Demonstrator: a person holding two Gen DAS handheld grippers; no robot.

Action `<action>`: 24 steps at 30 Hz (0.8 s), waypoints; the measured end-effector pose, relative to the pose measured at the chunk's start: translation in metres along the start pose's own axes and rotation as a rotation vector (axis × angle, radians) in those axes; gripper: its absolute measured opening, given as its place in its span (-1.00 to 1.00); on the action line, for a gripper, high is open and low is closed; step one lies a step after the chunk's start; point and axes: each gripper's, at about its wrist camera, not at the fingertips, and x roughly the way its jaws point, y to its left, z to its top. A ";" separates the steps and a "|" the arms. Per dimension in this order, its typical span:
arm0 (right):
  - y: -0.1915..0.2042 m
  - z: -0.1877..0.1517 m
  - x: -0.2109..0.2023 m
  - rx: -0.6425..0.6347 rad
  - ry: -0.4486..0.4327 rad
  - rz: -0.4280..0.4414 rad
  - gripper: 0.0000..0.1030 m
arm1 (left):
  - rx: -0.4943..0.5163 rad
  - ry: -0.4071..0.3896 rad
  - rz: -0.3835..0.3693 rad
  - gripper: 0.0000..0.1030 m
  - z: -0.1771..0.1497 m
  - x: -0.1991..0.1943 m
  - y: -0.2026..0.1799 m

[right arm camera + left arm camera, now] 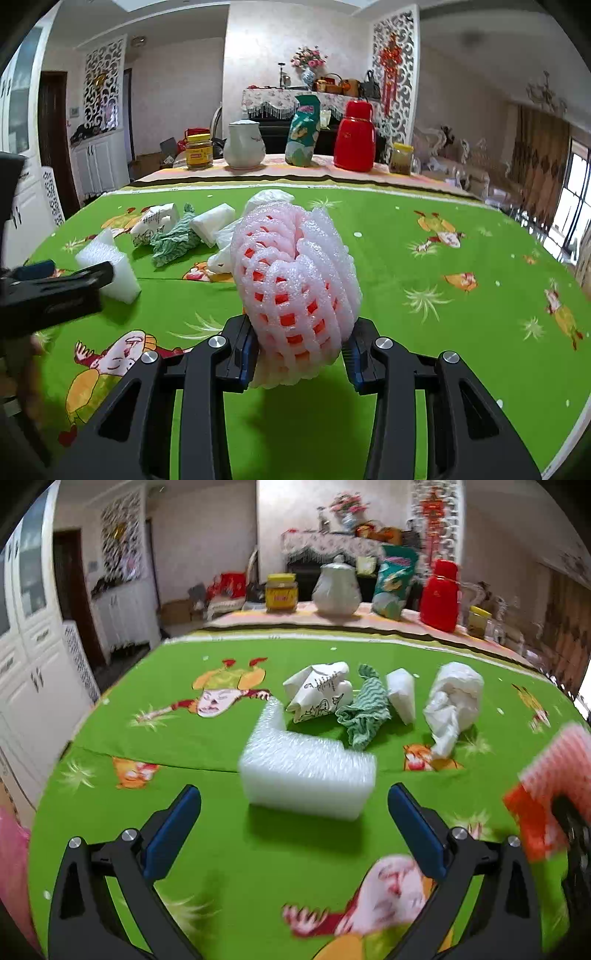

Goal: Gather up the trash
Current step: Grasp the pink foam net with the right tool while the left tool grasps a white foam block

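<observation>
A white foam block [306,775] lies on the green cartoon tablecloth [147,738], just ahead of my left gripper [293,812], which is open with nothing between its blue pads. Behind it lie a crumpled printed paper [317,690], a green striped rag [364,709], a white wedge of foam [402,694] and a crumpled white plastic bag [452,701]. My right gripper [301,354] is shut on a pink foam fruit net [295,284] with orange showing through its holes, held above the cloth. In the right wrist view the left gripper [55,288] reaches the foam block [110,269] from the left.
Along the table's far edge stand a yellow-lidded jar [198,149], a white teapot [243,146], a teal snack bag [303,129], a red thermos [355,136] and a small jar [400,157]. White cabinets [33,664] line the left wall.
</observation>
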 end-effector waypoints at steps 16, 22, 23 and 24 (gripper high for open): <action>-0.008 -0.001 0.008 0.049 0.042 0.035 -0.24 | -0.071 0.053 0.173 0.90 -0.007 0.014 0.041; -0.005 0.000 0.004 0.024 0.028 0.024 -0.24 | -0.104 0.044 0.161 0.68 -0.017 -0.004 0.077; -0.004 0.000 0.004 0.020 0.027 0.023 -0.24 | -0.112 0.048 0.149 0.56 -0.018 -0.004 0.079; -0.004 0.000 0.004 0.016 0.026 0.022 -0.24 | -0.122 0.054 0.129 0.53 -0.018 -0.003 0.081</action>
